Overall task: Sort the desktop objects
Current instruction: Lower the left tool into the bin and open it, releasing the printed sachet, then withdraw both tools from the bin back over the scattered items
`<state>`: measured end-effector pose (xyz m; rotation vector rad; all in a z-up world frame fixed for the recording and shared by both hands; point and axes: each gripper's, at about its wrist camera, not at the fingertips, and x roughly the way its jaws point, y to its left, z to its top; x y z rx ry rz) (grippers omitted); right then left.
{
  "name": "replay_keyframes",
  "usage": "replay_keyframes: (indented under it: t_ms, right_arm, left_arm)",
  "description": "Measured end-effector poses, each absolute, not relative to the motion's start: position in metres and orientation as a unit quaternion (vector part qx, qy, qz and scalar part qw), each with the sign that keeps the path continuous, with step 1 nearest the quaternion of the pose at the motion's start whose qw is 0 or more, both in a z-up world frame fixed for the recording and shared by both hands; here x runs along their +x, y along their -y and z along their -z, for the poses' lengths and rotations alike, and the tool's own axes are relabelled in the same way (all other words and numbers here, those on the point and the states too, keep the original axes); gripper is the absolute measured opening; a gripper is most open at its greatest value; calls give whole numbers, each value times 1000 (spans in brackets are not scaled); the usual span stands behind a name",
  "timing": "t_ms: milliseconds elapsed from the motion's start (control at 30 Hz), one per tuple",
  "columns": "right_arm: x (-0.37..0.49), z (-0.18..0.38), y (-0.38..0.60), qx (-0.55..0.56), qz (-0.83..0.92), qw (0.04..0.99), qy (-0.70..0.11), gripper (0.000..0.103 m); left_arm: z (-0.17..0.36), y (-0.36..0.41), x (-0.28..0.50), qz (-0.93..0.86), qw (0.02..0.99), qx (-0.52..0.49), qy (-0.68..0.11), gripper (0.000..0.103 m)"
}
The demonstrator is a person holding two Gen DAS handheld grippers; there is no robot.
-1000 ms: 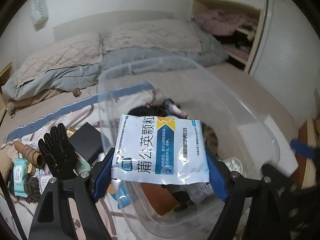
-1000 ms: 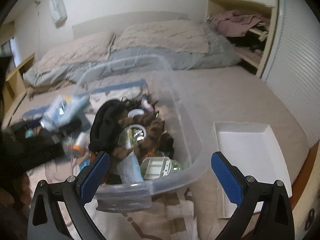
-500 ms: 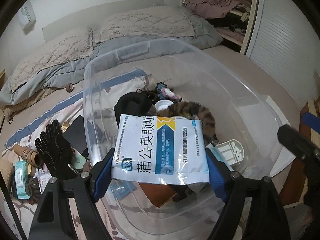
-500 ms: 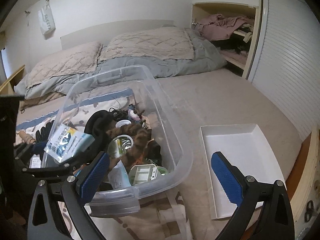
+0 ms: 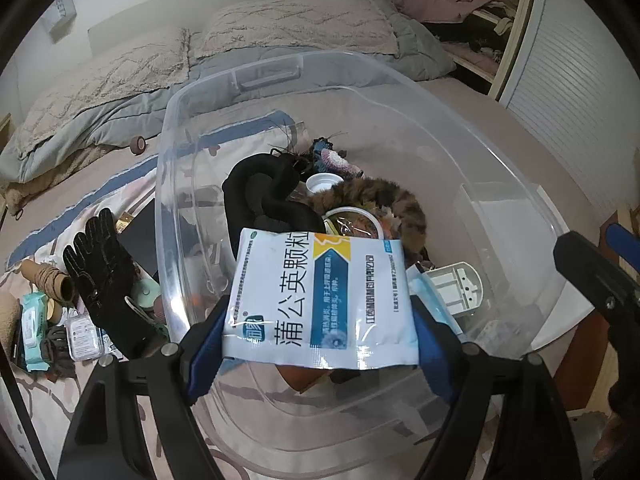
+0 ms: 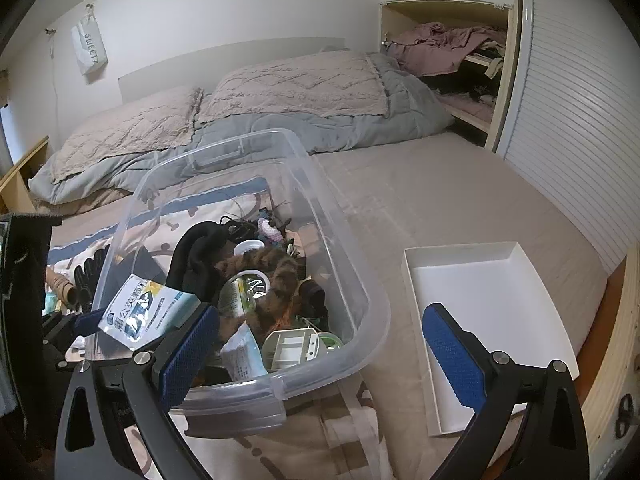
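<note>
Your left gripper (image 5: pixel 320 344) is clamped edge to edge on the white-and-blue sachet (image 5: pixel 320 300), and over the last second it has come in over the clear plastic bin (image 5: pixel 400 80) and dipped: a second ago the sachet sat against the near left wall, now it hangs inside the rim above the black fabric (image 5: pixel 268 192) and fur piece (image 5: pixel 384 200). My read: you're at the drop point, and only the release is left for this item. Your right gripper (image 6: pixel 320 348) has held its place, jaws wide apart with nothing between them, near the bin's near right corner. Left view alone shows what's still unsorted on the bed, left of the bin: black glove (image 5: pixel 100 272), wipes pack (image 5: pixel 34 328), small clear case (image 5: pixel 82 336). Right view alone shows the white tray (image 6: pixel 492 320) in full, empty, right of the bin, and confirms the sachet (image 6: pixel 140 312) sits at the bin's near left corner, clear of the contents.
</note>
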<state>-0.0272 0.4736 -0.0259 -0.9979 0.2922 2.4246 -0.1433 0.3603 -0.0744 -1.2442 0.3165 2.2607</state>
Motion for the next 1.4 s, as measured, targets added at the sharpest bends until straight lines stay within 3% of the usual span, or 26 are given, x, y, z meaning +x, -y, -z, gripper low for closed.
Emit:
replay_keyframes:
  t_ms: [167, 333, 933, 1400]
  right_arm:
    - [-24, 27, -475, -365, -889, 252, -115, 101]
    - [-22, 27, -478, -366, -887, 254, -120, 101]
    - [-15, 25, -479, -364, -886, 258, -126, 101]
    - [-3, 22, -476, -338, -896, 256, -136, 101]
  left_arm:
    - [75, -358, -141, -837, 273, -461, -115, 84]
    - [74, -360, -135, -835, 284, -456, -117, 99]
    - [65, -359, -130, -845, 280, -440, -117, 100]
    - [37, -329, -126, -871, 264, -409, -72, 100]
